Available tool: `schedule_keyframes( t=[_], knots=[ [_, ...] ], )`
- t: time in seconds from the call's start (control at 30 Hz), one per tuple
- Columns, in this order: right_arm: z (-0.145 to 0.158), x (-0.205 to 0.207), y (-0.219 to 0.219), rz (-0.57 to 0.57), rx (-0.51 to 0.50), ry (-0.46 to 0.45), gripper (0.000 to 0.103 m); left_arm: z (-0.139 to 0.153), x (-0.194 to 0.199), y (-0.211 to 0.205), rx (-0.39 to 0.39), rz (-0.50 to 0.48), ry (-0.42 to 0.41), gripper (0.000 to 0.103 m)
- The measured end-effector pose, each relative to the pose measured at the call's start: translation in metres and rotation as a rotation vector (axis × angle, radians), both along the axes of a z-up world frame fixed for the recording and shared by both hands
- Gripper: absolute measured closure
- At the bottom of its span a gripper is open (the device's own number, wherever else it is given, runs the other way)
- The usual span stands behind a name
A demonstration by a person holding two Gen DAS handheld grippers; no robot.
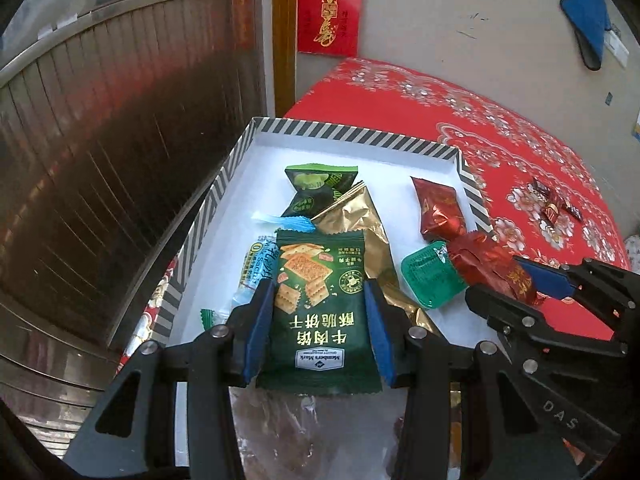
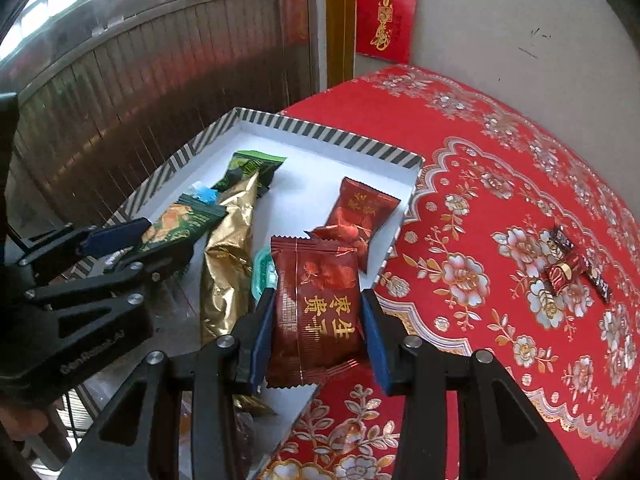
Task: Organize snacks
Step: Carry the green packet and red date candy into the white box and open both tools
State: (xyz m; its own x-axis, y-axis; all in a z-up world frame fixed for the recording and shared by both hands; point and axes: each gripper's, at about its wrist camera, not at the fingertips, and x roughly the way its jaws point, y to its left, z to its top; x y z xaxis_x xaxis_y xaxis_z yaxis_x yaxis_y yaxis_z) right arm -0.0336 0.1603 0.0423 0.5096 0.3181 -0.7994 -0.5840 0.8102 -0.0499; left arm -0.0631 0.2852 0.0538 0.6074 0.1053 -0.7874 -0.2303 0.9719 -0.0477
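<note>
My left gripper (image 1: 320, 288) is shut on a dark green biscuit packet (image 1: 320, 320), its blue pads pressing both side edges. It hangs over the near part of the white box with a striped rim (image 1: 352, 130). To its right, my right gripper (image 2: 317, 300) is shut on a dark red packet with gold writing (image 2: 316, 304), held over the box's right front part. In the right wrist view the left gripper (image 2: 160, 240) shows at the left with the green packet (image 2: 180, 220). The left wrist view catches the right gripper (image 1: 504, 280) with the red packet (image 1: 488, 264).
Inside the box lie a gold packet (image 1: 360, 216), green packets (image 1: 316, 184), a red packet (image 1: 438, 208), a green jelly cup (image 1: 428, 276) and a blue-white packet (image 1: 256, 268). Some small dark candies (image 2: 572, 264) lie on the red flowered tablecloth (image 2: 480, 180). A wooden slatted wall (image 1: 120, 140) stands left.
</note>
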Motion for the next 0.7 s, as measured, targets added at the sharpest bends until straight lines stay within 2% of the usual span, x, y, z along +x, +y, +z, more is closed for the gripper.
schedule_keyframes(
  t=[0.07,0.17,0.23,0.3,0.4,0.5,0.57,0.7],
  knots=[
    [-0.002,-0.004,0.008,0.016,-0.050,-0.031,0.060,-0.001,0.000,0.000,0.002,0.001,0.001,0.056],
    [-0.007,-0.005,0.010,0.031,-0.032,0.005,0.060,-0.002,0.001,0.001,0.001,0.008,0.003,0.053],
    [-0.009,-0.007,0.011,0.035,-0.041,-0.005,0.054,-0.004,0.001,0.002,-0.002,0.014,0.011,0.052],
    [-0.008,-0.009,0.009,0.039,-0.033,-0.008,0.054,-0.005,0.002,0.001,0.013,0.010,0.021,0.051],
    [-0.003,-0.014,0.003,0.037,-0.005,-0.012,0.051,-0.005,0.002,0.002,0.001,0.015,0.023,0.033],
    [0.004,-0.019,-0.008,0.020,0.037,-0.027,0.028,-0.001,0.000,0.001,-0.001,0.023,0.008,0.024],
    [0.008,-0.020,-0.018,0.010,0.058,-0.034,0.028,0.001,0.000,-0.002,0.003,0.021,0.001,0.017],
    [0.013,-0.019,-0.043,-0.022,0.086,-0.035,0.028,0.008,-0.002,-0.012,0.017,0.001,-0.013,0.017]
  ],
)
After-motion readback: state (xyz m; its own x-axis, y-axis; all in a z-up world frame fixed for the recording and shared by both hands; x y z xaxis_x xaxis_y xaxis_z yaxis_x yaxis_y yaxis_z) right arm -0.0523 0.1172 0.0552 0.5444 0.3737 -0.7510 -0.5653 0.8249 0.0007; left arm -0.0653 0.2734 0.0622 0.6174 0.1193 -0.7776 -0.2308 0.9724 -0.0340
